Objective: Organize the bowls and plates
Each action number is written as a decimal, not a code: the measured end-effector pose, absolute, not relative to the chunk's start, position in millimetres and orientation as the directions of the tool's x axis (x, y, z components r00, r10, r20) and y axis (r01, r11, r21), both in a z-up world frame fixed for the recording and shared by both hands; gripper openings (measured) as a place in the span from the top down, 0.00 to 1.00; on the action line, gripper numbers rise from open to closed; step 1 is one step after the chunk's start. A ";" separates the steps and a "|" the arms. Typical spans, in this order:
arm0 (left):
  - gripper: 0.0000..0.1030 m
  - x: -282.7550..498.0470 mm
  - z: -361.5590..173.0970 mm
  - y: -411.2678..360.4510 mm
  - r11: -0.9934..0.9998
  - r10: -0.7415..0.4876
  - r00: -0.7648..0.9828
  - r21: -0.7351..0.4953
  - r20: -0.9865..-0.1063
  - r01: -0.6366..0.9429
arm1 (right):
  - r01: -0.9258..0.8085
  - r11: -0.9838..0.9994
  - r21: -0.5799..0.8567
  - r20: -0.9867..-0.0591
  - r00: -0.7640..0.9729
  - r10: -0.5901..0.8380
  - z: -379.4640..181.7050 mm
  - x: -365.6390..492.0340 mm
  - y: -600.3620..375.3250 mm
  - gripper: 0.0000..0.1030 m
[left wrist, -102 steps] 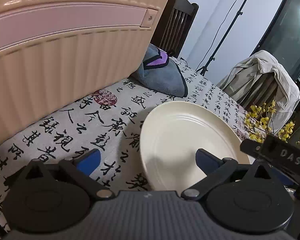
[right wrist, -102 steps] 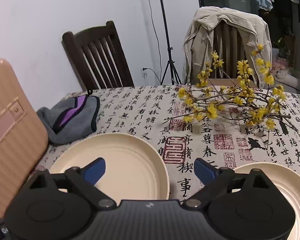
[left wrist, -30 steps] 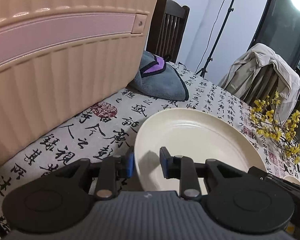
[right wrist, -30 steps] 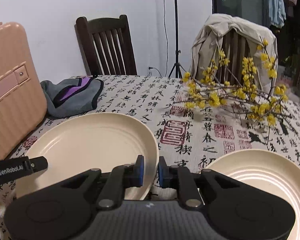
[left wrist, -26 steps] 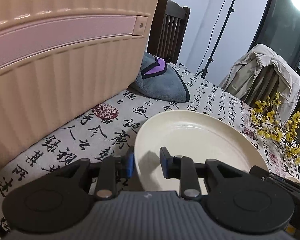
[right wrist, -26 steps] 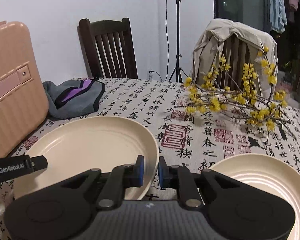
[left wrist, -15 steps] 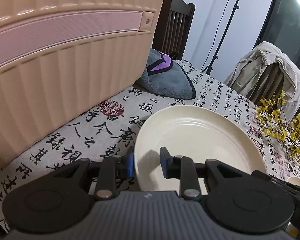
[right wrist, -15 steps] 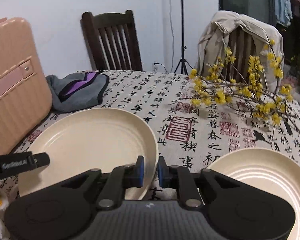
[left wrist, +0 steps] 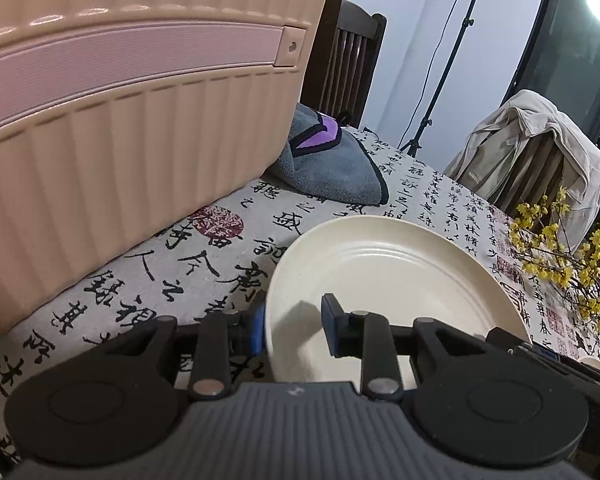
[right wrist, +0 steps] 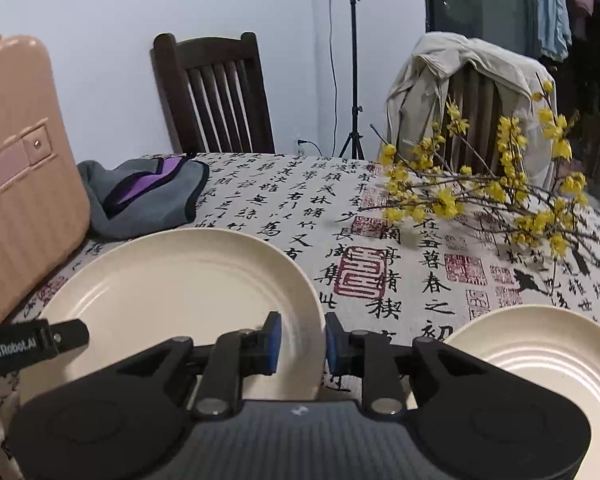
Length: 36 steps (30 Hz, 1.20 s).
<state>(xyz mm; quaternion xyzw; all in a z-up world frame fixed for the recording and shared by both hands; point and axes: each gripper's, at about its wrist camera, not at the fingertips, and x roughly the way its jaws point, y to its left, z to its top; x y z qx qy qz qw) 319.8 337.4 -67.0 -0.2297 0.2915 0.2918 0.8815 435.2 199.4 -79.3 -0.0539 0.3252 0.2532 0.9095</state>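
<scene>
The pink suitcase (left wrist: 132,120) stands on the calligraphy tablecloth (right wrist: 400,280), close beside the large cream plate (right wrist: 180,292). A second plate (right wrist: 540,364) lies near its right.

The left gripper (left wrist: 294,326) straddles the large plate's left rim, outer pad against the edge, inner pad slightly clear; whether it clamps cannot be told. The right gripper (right wrist: 302,340) straddles the right rim, and its jaws are opening, pads off the rim.

Risk: with the right side released, any lift by the left alone may tilt the plate, causing slip or contact with the suitcase.
</scene>
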 end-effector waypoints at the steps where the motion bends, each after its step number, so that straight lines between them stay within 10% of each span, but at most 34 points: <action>1: 0.74 320.5 -67.0 337.0 0.726 0.389 0.656 -0.223 -0.647 -0.650 | -0.500 0.864 0.052 -0.615 0.666 0.423 -79.7 433.4 199.7 0.81; 36: 0.81 315.6 -56.0 357.5 0.706 0.326 0.588 -0.223 -0.741 -0.672 | -0.534 0.835 0.131 -0.706 0.541 0.456 -64.5 429.7 186.9 0.90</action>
